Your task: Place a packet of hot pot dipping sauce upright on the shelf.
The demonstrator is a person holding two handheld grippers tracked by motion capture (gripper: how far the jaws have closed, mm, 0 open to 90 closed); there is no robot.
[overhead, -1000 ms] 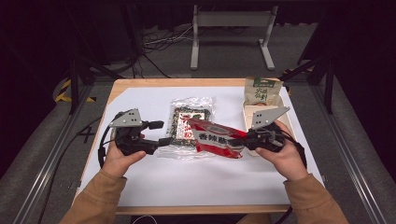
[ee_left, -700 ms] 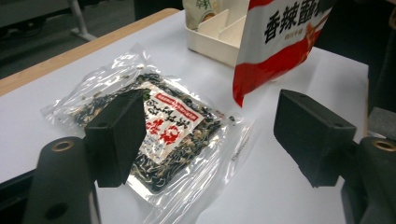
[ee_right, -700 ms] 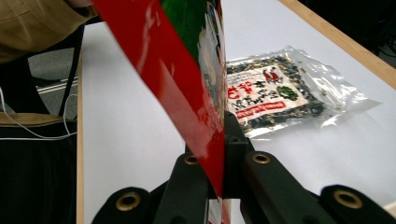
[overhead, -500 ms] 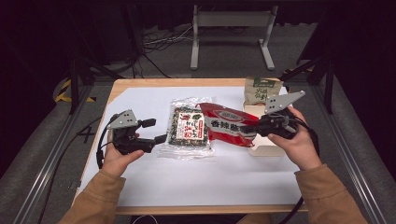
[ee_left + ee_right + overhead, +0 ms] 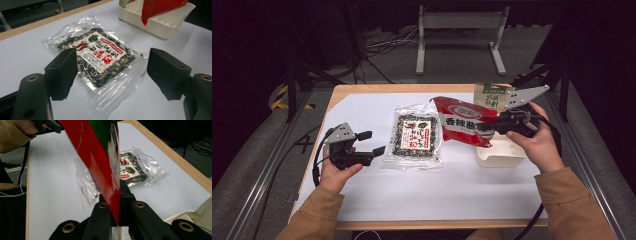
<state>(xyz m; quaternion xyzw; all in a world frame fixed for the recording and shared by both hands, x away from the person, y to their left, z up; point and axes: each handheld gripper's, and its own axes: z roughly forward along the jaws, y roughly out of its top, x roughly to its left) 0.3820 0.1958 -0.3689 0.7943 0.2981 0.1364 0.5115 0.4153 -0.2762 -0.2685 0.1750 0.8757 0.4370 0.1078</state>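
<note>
High view — right gripper (image 5: 492,126) clenched on red snack bag (image 5: 462,125) above white tray (image 5: 502,155); left gripper (image 5: 371,142) released — thin edge grip, bag could slip.

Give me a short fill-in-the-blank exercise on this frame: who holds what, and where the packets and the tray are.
1. The right gripper is shut on the ____ packet.
2. The clear packet of dark dried food lies flat on the white ____.
3. The left gripper has its jaws ____, with nothing between them.
4. The held packet hangs partly over the cream ____ at the table's right side.

Missing words: red; table; open; tray
</note>
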